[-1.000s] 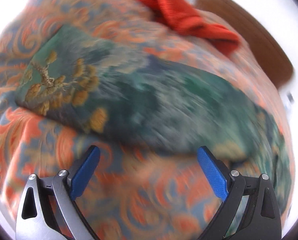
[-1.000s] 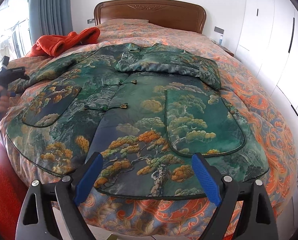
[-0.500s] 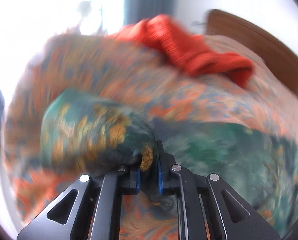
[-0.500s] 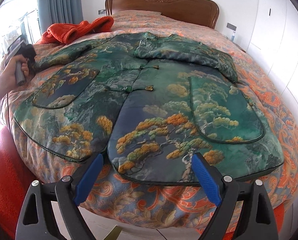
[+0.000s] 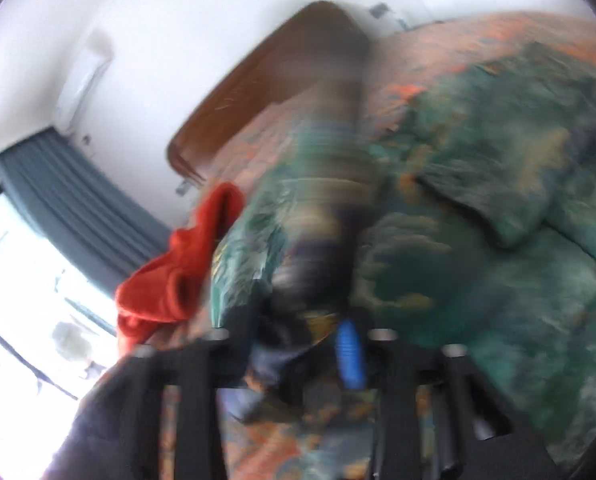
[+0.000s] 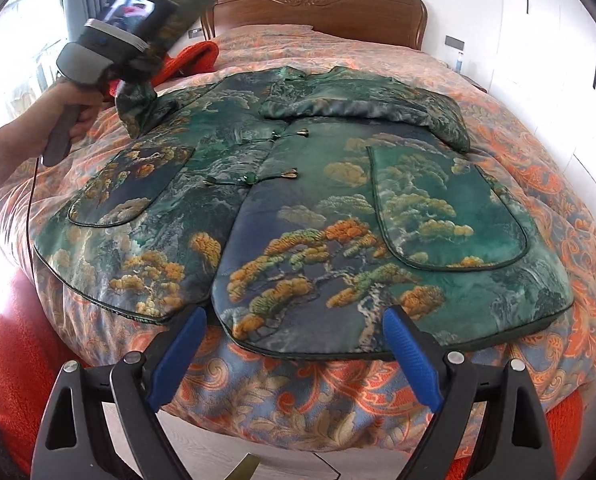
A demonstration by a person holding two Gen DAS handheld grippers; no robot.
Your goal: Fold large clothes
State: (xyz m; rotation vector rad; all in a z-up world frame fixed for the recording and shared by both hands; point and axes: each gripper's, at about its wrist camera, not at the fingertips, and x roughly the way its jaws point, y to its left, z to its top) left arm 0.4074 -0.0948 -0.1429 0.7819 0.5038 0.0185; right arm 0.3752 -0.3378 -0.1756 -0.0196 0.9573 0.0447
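Orange patterned bedding (image 6: 298, 392) covers the bed, and a green jacket (image 6: 298, 208) lies flat on it, just ahead of the right gripper (image 6: 294, 356), whose jaws are spread with nothing between them. Far to its left, the left gripper (image 5: 298, 344) lifts the jacket's sleeve (image 6: 138, 100); its jaws are opening with the cloth between them.

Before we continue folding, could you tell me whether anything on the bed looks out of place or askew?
One thing: the green landscape-print padded jacket lies flat, but its sleeve is lifted off the orange patterned quilt, between the opening jaws of the left gripper. A crumpled red-orange garment sits behind it.
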